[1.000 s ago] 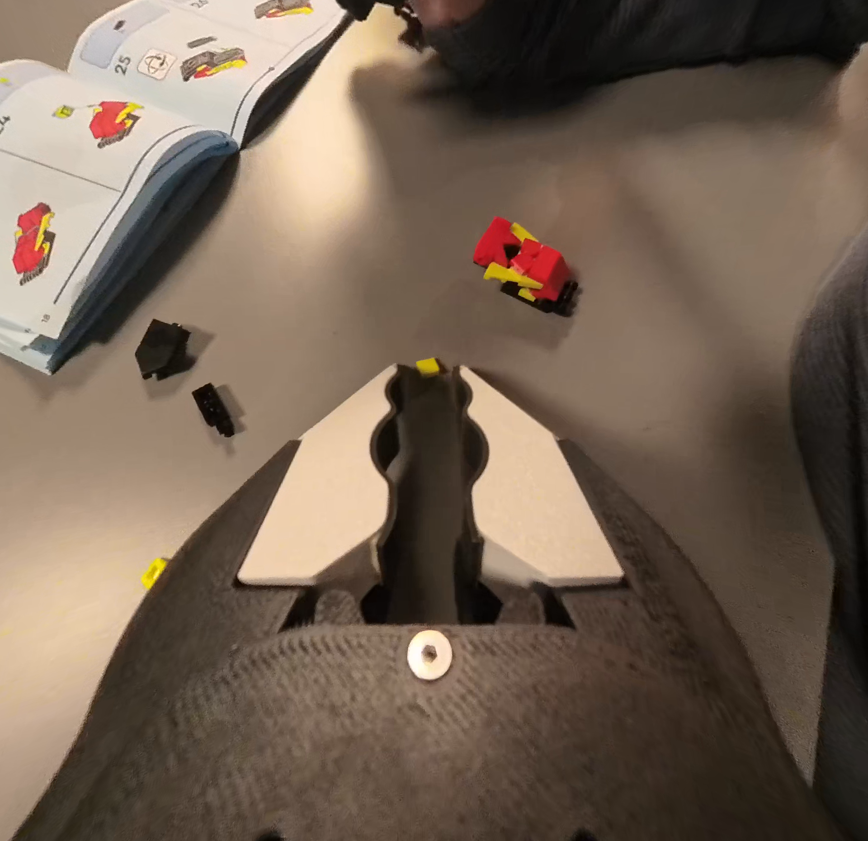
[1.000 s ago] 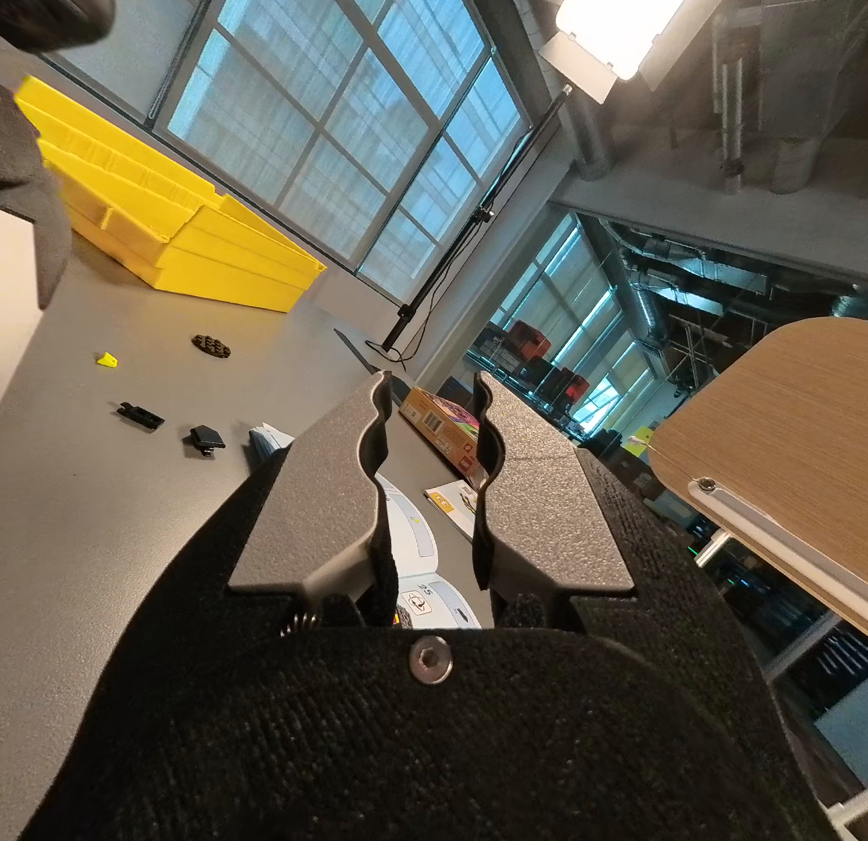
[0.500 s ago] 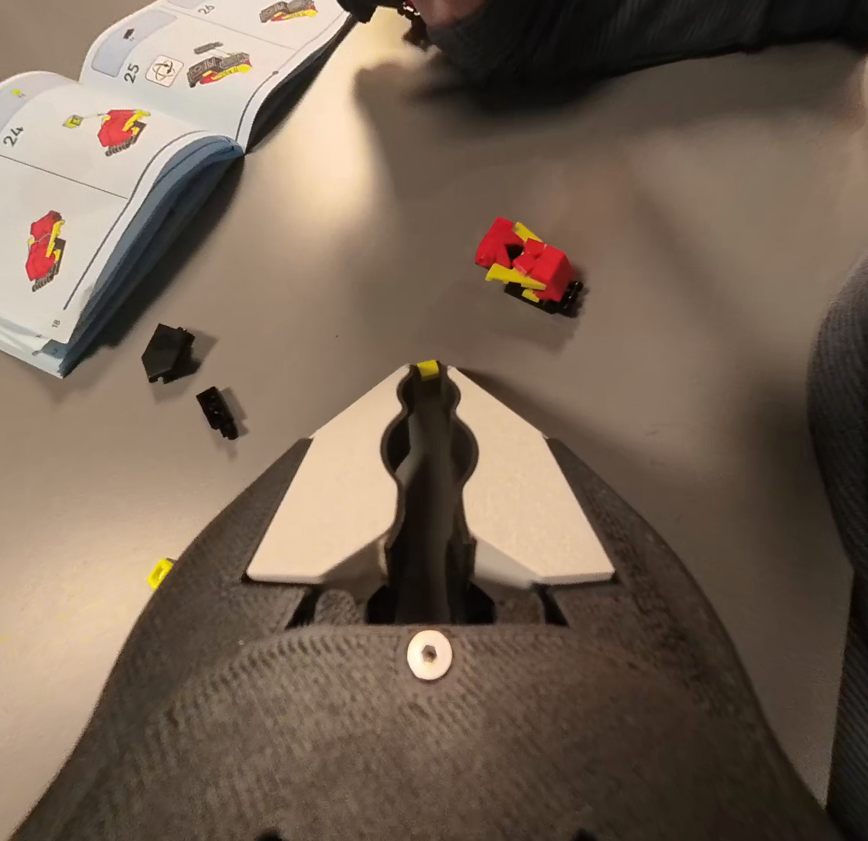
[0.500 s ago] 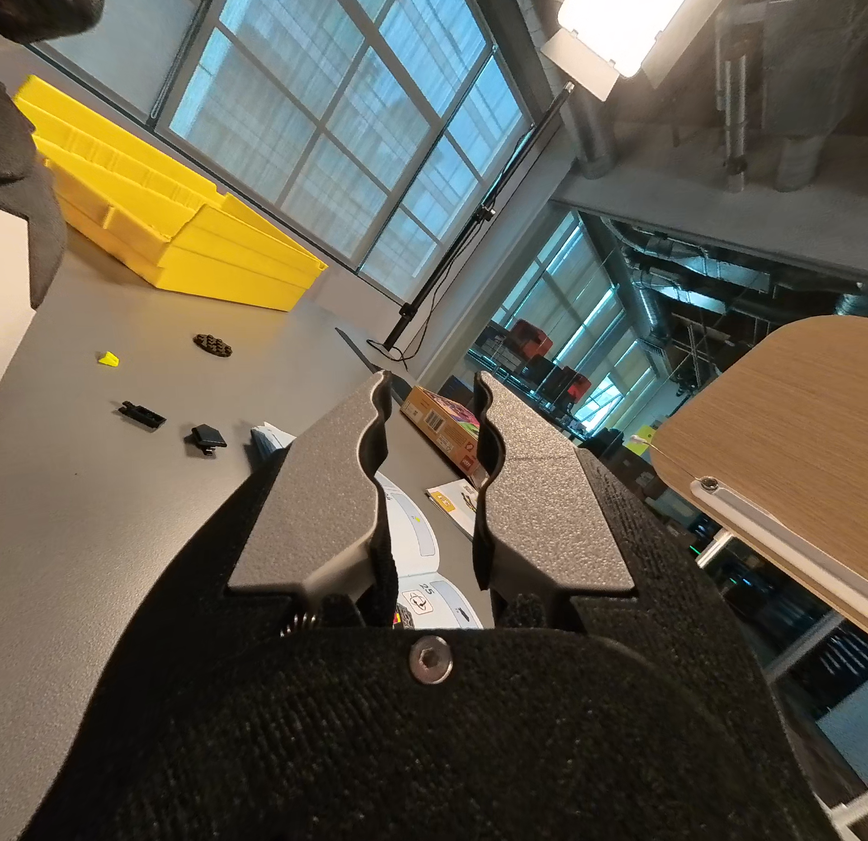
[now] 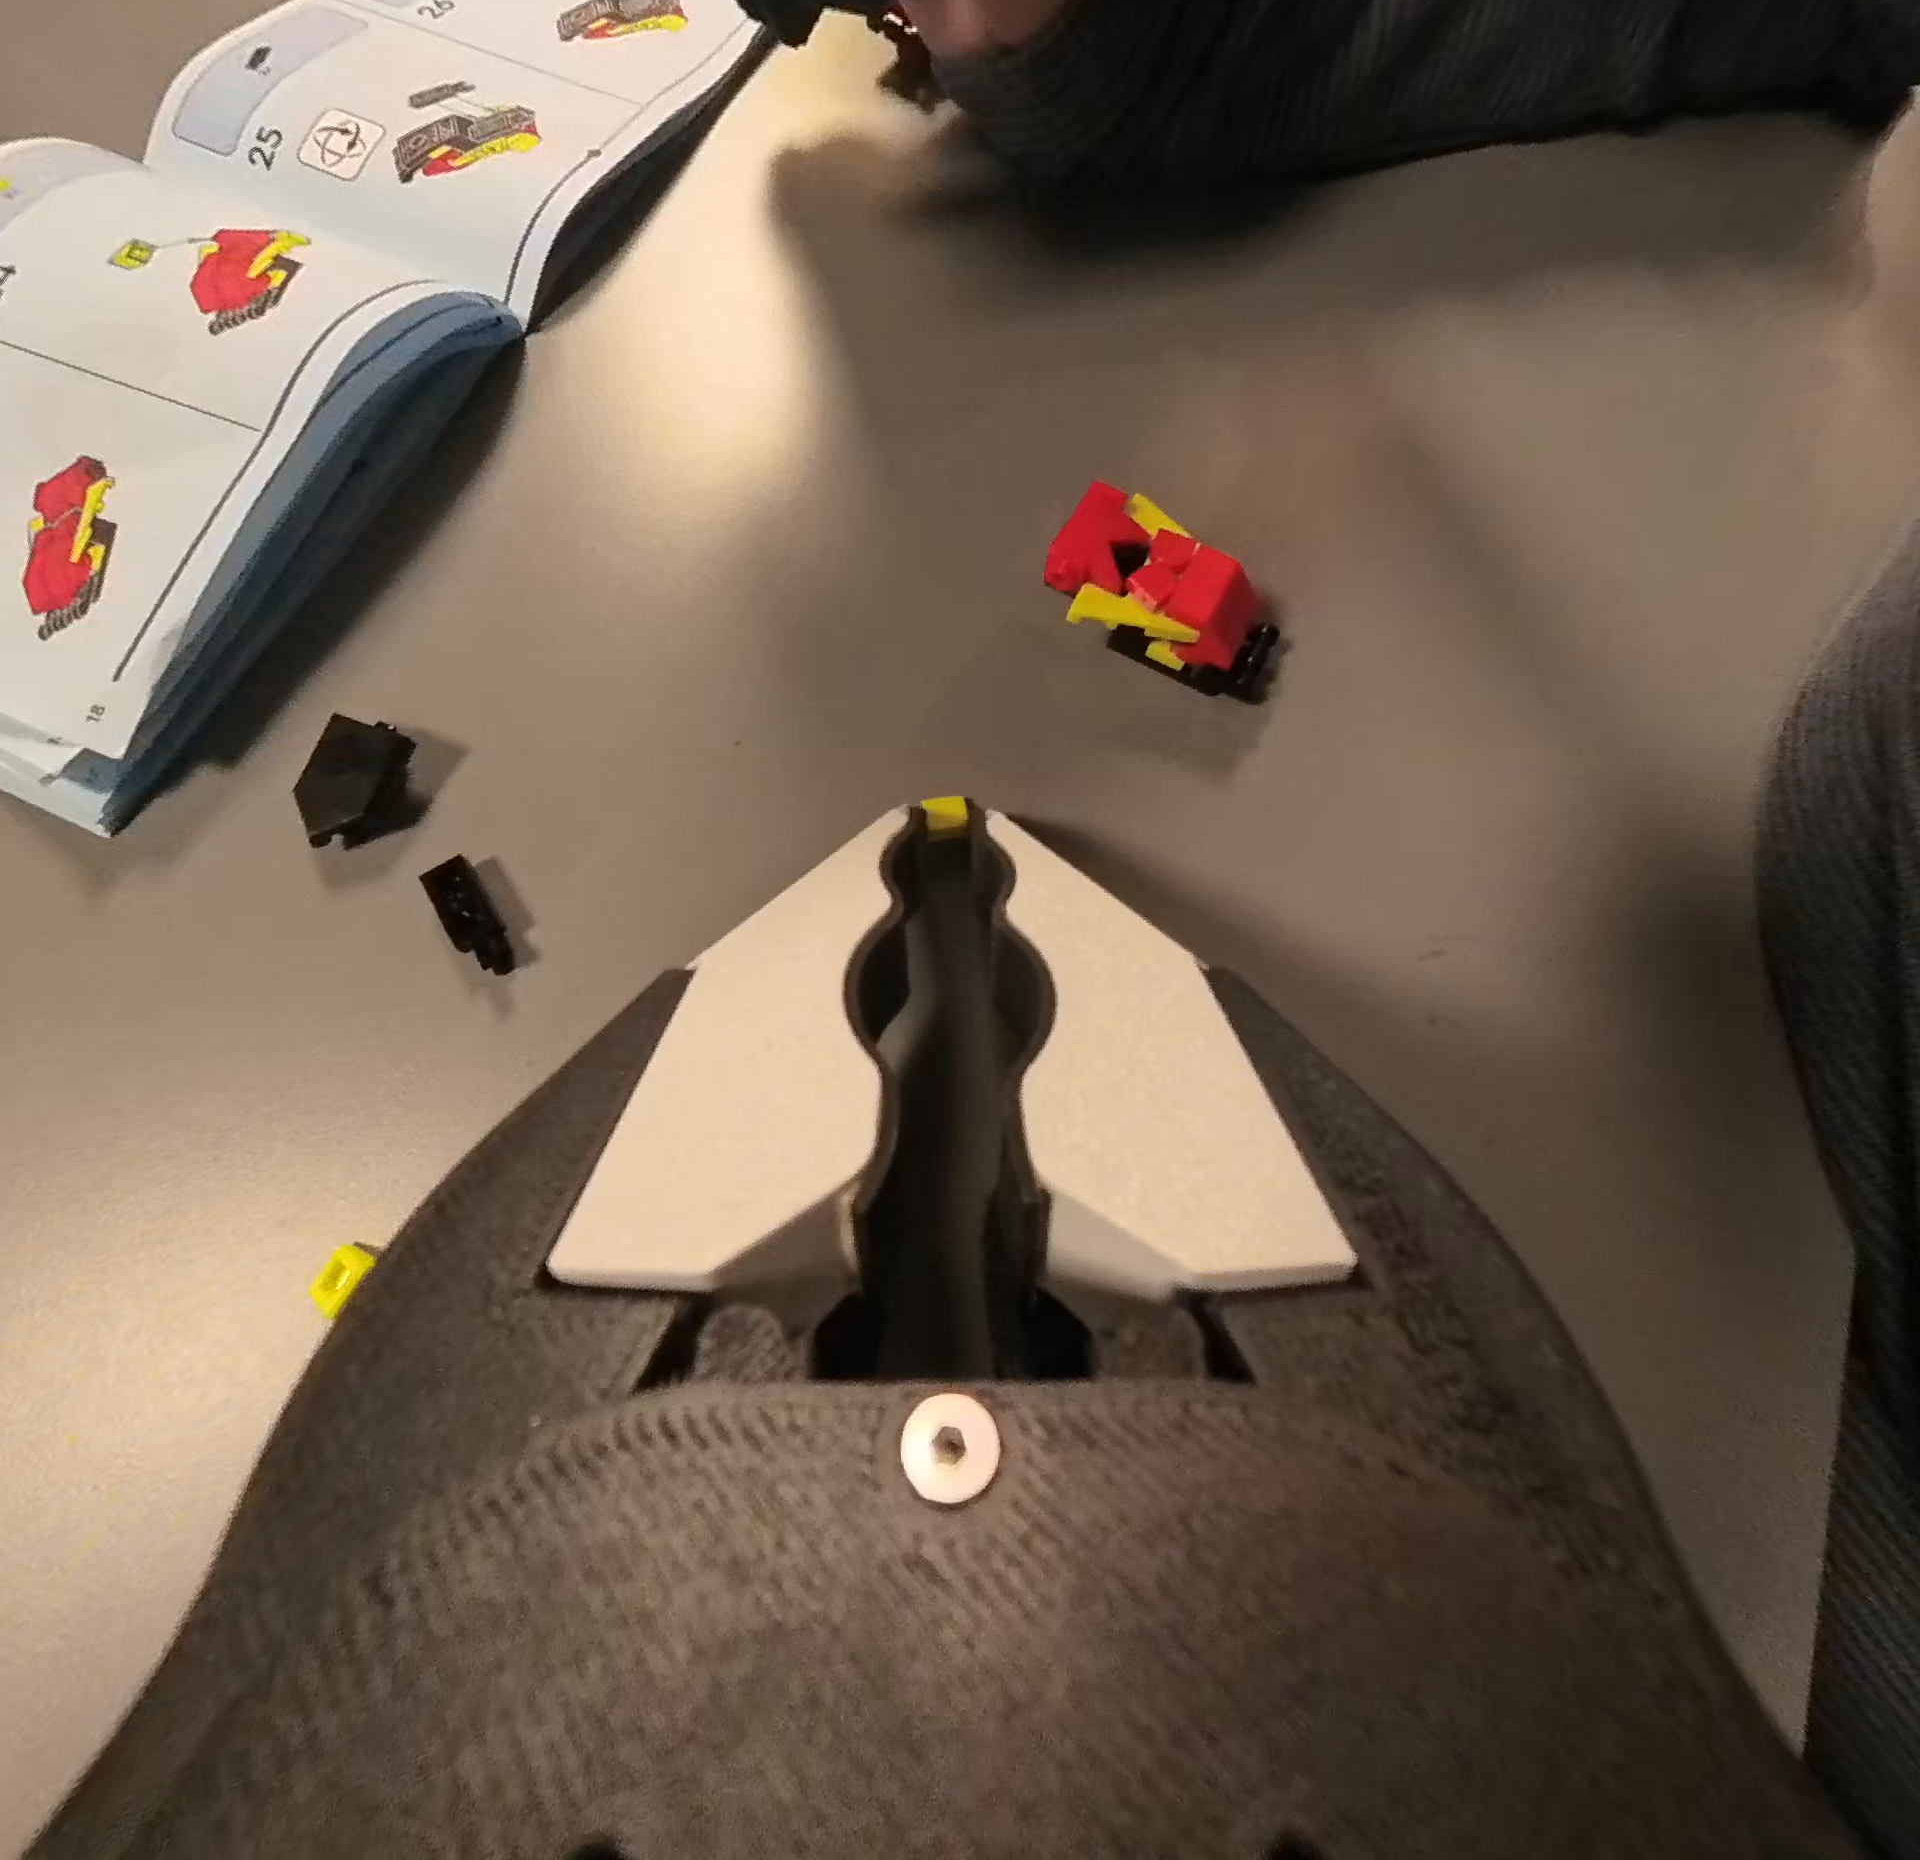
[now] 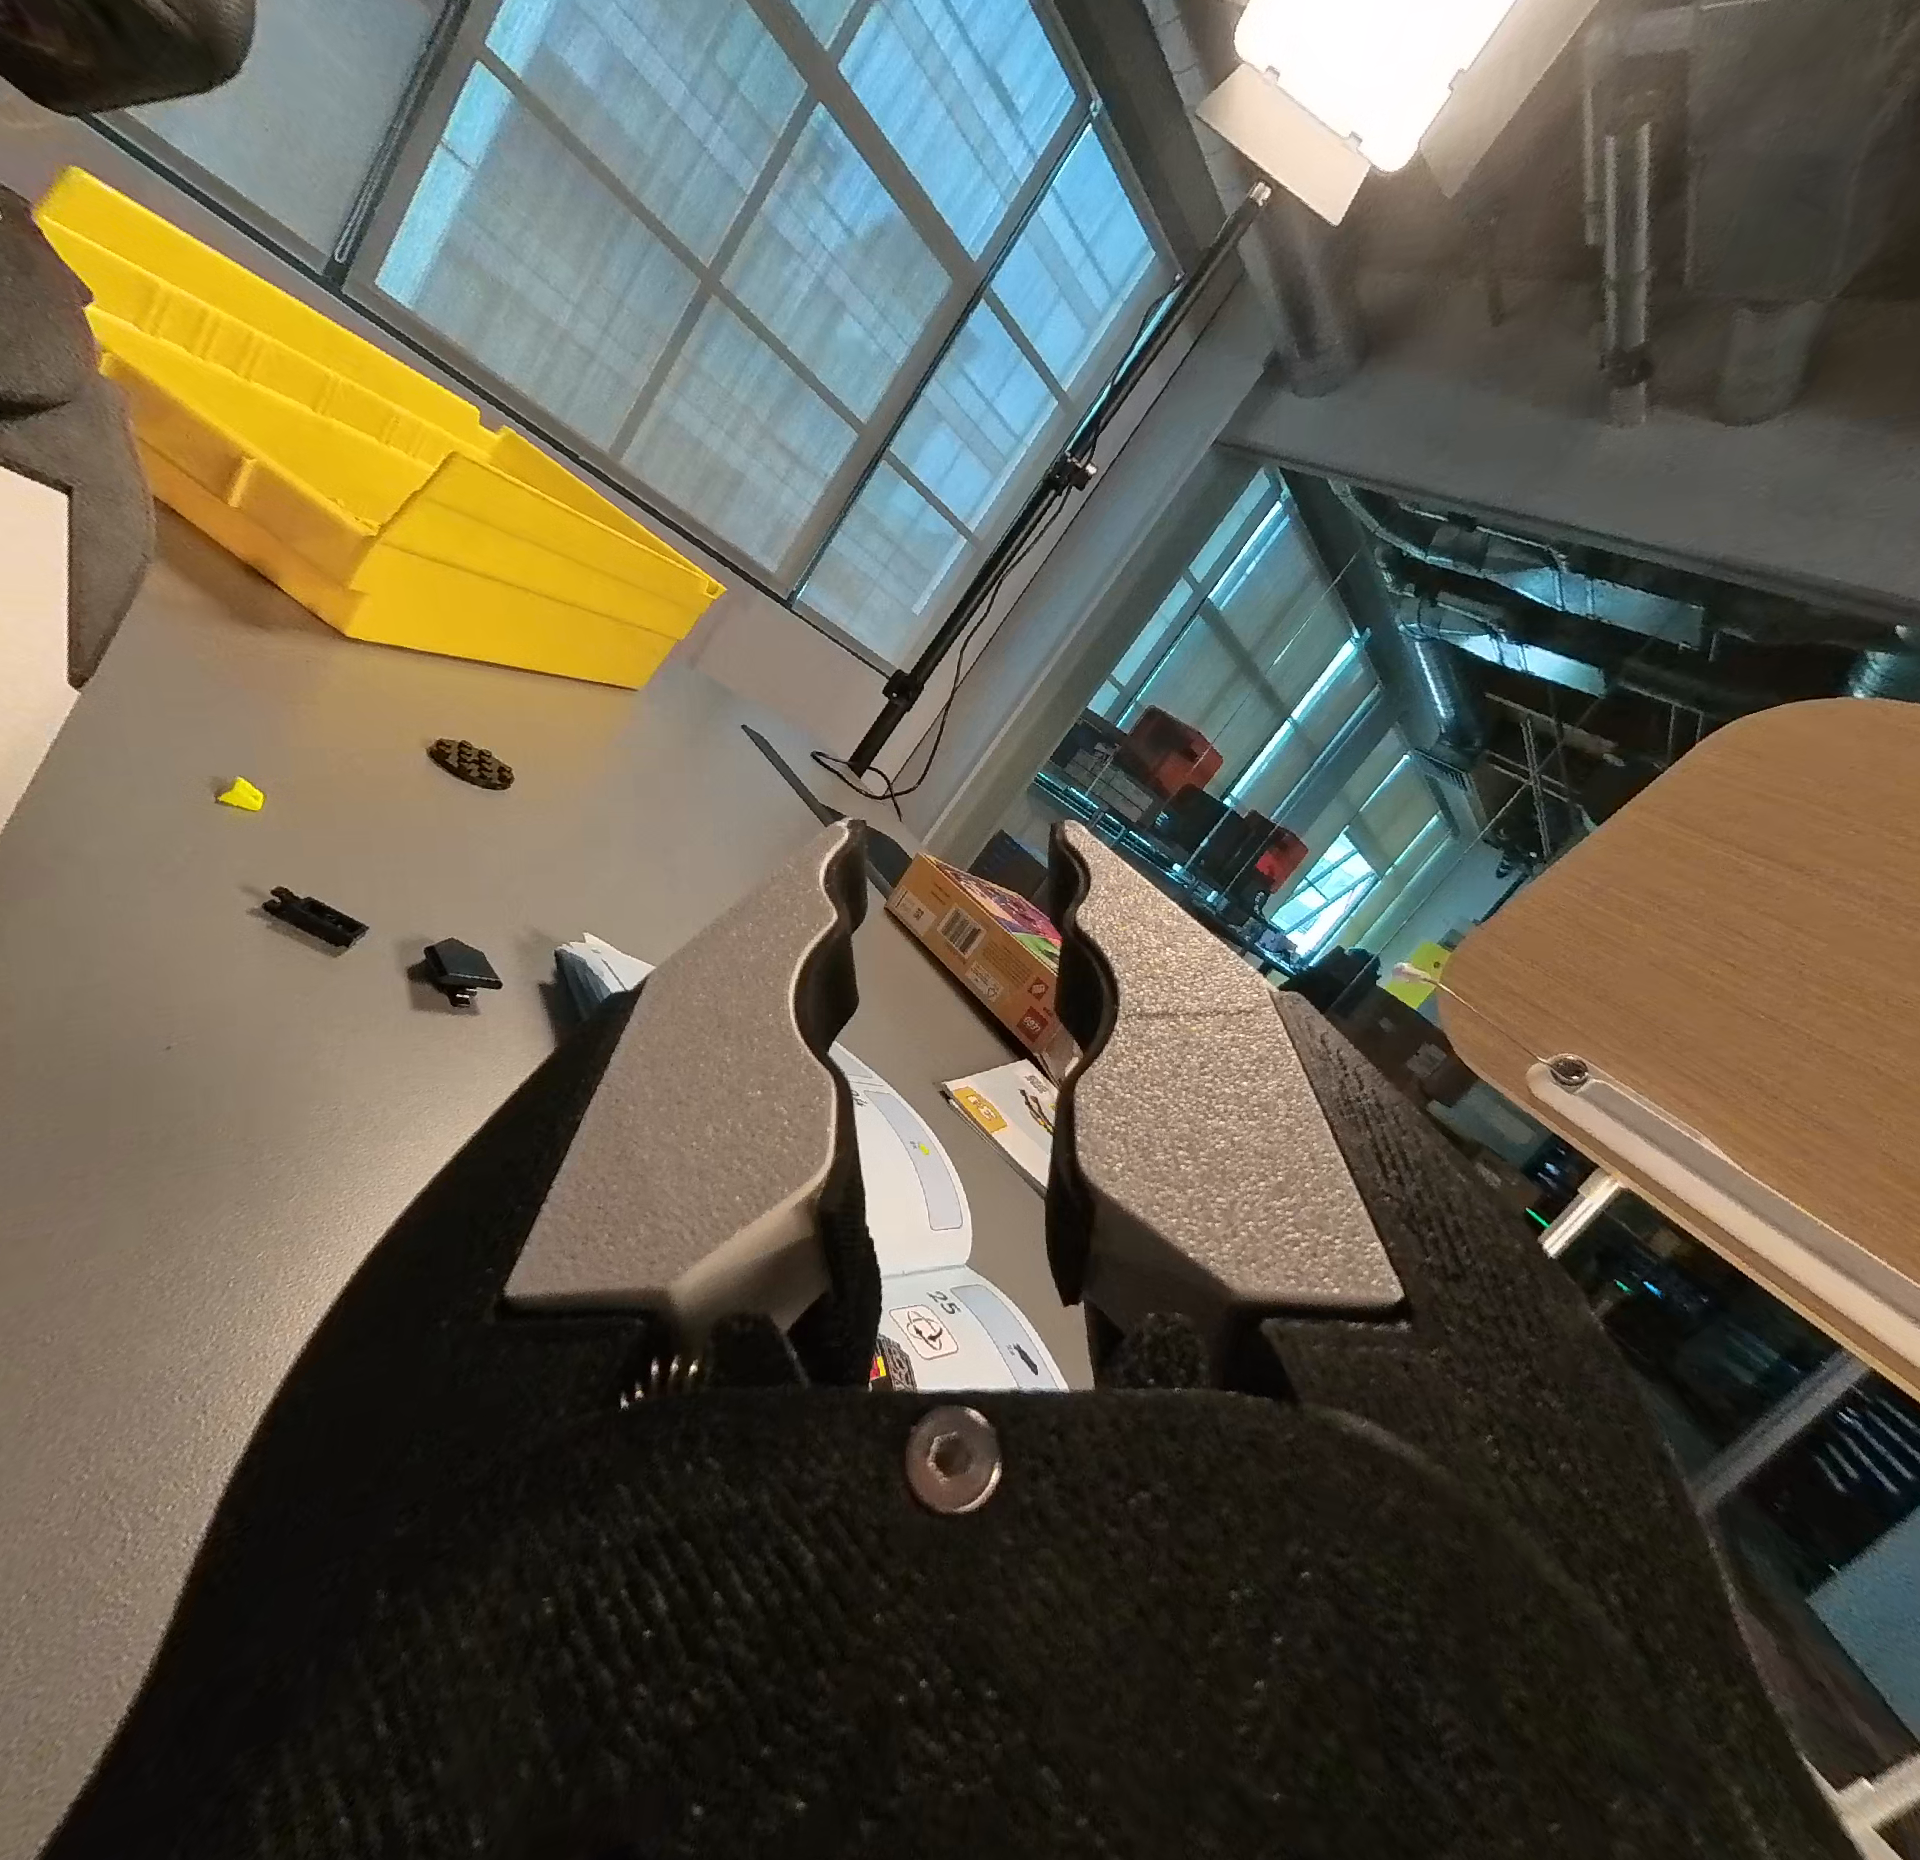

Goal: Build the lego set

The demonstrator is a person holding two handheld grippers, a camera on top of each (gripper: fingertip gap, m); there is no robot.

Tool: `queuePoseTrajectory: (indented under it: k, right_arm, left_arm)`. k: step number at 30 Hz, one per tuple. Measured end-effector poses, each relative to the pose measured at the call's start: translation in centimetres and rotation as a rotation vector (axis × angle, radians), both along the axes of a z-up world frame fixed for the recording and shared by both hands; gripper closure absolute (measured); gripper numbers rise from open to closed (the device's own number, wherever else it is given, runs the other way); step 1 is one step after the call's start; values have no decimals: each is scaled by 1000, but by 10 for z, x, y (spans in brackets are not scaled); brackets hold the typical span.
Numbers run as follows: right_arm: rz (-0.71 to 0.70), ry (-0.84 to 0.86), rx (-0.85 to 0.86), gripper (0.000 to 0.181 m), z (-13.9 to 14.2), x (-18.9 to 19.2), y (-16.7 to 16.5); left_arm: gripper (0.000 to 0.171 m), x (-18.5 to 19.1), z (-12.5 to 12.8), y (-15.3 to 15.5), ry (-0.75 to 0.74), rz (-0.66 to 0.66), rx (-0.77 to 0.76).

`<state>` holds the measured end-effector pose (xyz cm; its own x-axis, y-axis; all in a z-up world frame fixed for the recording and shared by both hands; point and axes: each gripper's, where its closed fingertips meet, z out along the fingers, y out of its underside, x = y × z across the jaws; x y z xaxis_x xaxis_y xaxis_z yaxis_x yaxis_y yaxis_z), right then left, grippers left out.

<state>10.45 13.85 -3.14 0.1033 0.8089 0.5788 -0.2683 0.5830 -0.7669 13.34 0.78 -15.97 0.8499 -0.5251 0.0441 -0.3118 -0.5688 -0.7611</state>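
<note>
Where it lies, red-and-yellow lego model (image 5: 1158,589), black-based, tilted.

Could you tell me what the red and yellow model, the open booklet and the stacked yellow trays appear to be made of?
The red and yellow model looks like hard moulded plastic: glossy, sharp-edged blocks in flat colours. The open booklet appears to be smooth printed paper, with thin stacked page edges curving at the fold. The stacked yellow trays seem to be rigid plastic with a dull sheen and moulded ribs, though the exact kind is unclear.
</note>
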Motion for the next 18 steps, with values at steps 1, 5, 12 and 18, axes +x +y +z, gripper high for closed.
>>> queuePoseTrajectory:
  k: [1, 5, 12, 18]
  right_arm:
    - [0, 0, 0, 149, 0, 0, 0]
    - [0, 2, 2, 149, 0, 0, 0]
    - [0, 4, 7, 149, 1, -1, 0]
    - [3, 5, 12, 149, 1, -1, 0]
  left_arm:
    - [164, 0, 0, 0, 0, -2, 0]
    - [164, 1, 0, 0, 28, -13, 17]
    - [164, 0, 1, 5, 131, -21, 88]
    - [164, -7, 2, 10, 152, 28, 99]
